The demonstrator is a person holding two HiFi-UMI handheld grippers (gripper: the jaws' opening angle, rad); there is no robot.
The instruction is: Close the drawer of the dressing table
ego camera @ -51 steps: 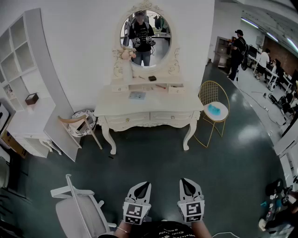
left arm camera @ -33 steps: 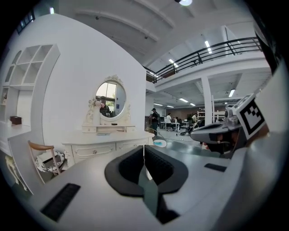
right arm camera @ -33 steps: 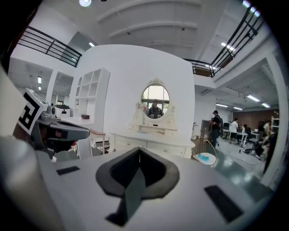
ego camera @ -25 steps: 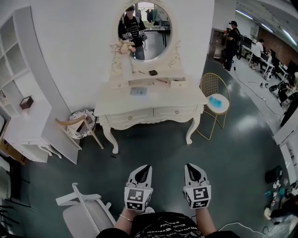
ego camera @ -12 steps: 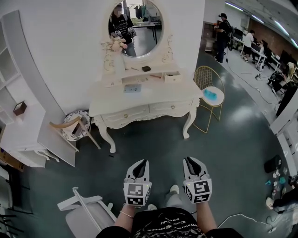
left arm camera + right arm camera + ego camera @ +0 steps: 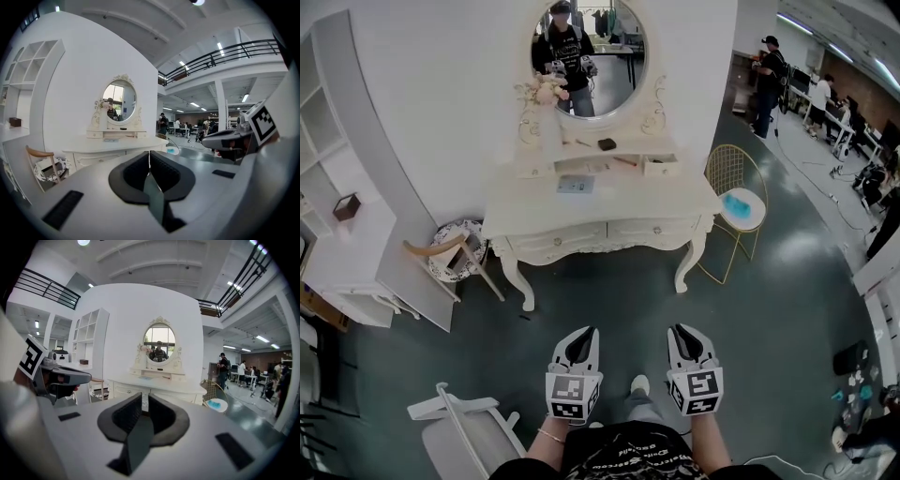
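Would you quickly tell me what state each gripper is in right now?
Left gripper: closed, holding nothing.
Right gripper: open a crack, jaws have just been opening, nothing between them.

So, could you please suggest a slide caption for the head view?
Facing the dressing table across the floor, left tool shut and empty, right tool empty, its jaws just opened slightly.

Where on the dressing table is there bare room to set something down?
The dressing table's top is bare right of the blue paper and left of it, up to the edges. The raised shelf below the mirror is crowded: a black object, flowers, a pulled-out small drawer.
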